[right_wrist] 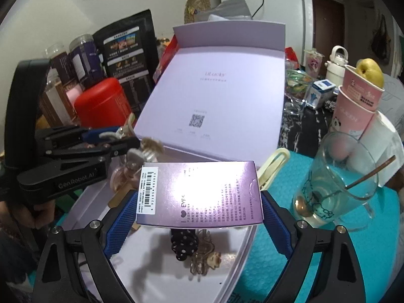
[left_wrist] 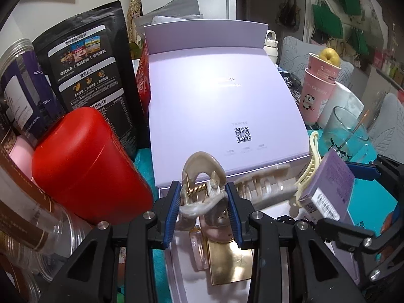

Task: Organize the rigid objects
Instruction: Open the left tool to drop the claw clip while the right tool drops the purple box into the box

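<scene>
The left gripper (left_wrist: pixel 204 203) is clenched on a translucent beige plastic claw hair clip (left_wrist: pixel 202 179), its blue pads pressing the clip's sides just below the brass spring. The right gripper (right_wrist: pixel 199 202) grasps a flat purple cardboard box with a barcode label (right_wrist: pixel 199 194) — jaws spread wide, pads against both short ends. Both are held over the open lavender gift box tray (right_wrist: pixel 227 257), whose raised lid (right_wrist: pixel 217 96) stands at twelve o'clock. In the tray lie a black polka-dot scrunchie (right_wrist: pixel 183 243) and a gold-capped perfume bottle (left_wrist: pixel 214 257). A cream hair clip (right_wrist: pixel 271 169) sits at one o'clock of the purple box, and a clear glass with a spoon (right_wrist: pixel 333 189) at three o'clock.
</scene>
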Available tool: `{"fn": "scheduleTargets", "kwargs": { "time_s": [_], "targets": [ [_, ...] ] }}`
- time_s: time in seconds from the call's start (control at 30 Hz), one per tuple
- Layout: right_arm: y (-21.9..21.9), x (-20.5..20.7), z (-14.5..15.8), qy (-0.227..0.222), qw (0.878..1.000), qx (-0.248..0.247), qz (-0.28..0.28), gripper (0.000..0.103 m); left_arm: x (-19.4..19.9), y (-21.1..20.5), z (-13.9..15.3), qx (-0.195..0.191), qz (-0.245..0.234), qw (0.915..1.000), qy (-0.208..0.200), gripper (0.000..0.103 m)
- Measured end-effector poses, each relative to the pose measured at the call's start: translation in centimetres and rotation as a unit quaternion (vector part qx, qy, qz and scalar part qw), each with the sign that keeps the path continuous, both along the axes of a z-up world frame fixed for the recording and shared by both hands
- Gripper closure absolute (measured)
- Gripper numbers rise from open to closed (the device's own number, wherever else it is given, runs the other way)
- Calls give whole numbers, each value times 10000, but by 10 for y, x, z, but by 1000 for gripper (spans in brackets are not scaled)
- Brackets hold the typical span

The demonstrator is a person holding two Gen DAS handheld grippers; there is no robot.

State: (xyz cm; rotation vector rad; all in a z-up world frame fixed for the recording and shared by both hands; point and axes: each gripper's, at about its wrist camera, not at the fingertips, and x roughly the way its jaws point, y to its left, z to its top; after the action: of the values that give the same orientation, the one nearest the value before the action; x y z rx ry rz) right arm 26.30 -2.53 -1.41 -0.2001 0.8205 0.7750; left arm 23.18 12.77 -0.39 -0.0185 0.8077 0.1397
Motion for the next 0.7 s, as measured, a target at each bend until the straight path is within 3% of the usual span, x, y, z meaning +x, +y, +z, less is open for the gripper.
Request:
{"fn": "scheduleTargets", "kwargs": {
  "time_s": [0.53,0.7],
  "targets": [
    [6,7,-23,343,9993,-98,68,10,6,-16,-1,507,-546,9968,276,68],
    [10,8,-25,372,9992,-103,51,10,14,-15,0,449,-592,9966,359,68]
  ]
}}
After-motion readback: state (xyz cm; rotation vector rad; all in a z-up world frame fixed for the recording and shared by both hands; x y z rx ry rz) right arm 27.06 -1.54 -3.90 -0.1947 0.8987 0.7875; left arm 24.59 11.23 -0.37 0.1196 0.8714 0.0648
